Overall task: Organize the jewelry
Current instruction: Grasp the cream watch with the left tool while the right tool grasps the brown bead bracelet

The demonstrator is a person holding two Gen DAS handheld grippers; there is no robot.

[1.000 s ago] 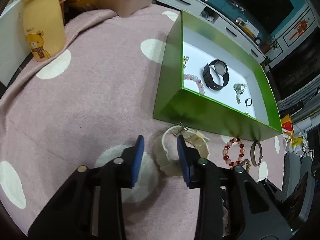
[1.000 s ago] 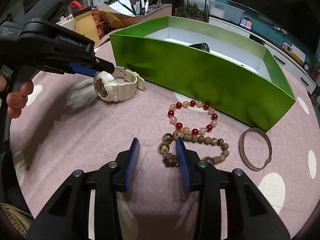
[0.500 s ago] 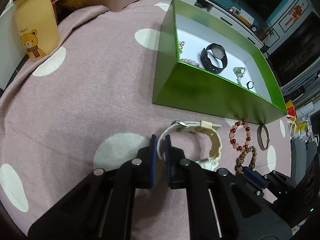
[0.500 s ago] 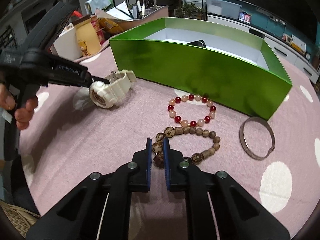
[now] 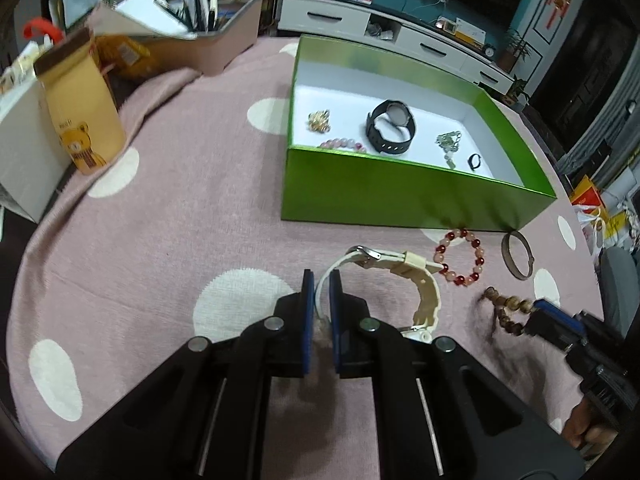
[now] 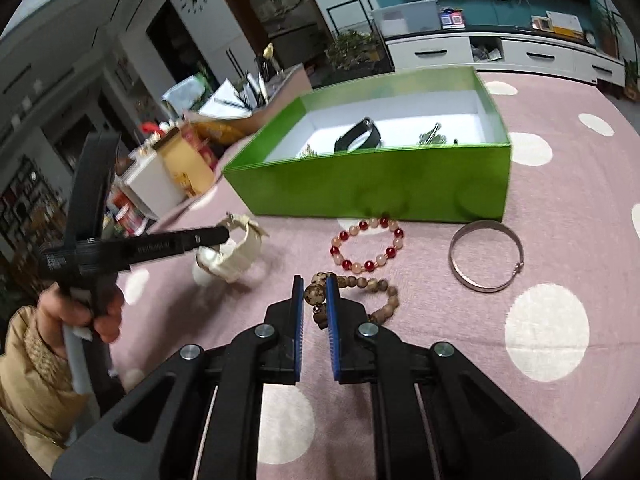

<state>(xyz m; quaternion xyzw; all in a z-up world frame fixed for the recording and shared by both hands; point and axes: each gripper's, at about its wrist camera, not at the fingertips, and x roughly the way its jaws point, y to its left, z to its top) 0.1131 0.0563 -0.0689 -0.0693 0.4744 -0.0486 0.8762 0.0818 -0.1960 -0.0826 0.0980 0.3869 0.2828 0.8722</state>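
My left gripper [image 5: 320,280] is shut on the strap of a cream watch [image 5: 404,276] and holds it off the pink cloth; the watch also shows in the right wrist view [image 6: 236,254]. My right gripper [image 6: 315,284] is shut on a brown wooden bead bracelet [image 6: 368,284], lifted a little; it also shows in the left wrist view [image 5: 508,312]. A green box [image 5: 400,196] with a white inside holds a black watch [image 5: 390,126], a pink bead bracelet [image 5: 342,144] and small pieces. A red and pink bead bracelet [image 6: 366,246] and a metal bangle [image 6: 486,256] lie before the box.
A yellow bear-print pouch [image 5: 80,108], a white box [image 5: 20,152] and a beige tray of pens and papers [image 5: 192,36] stand at the far left of the table. The pink dotted cloth [image 5: 180,220] covers the table.
Both grippers went from open to shut, the left on the cream watch, the right on the wooden bracelet. Both items have since risen off the cloth.
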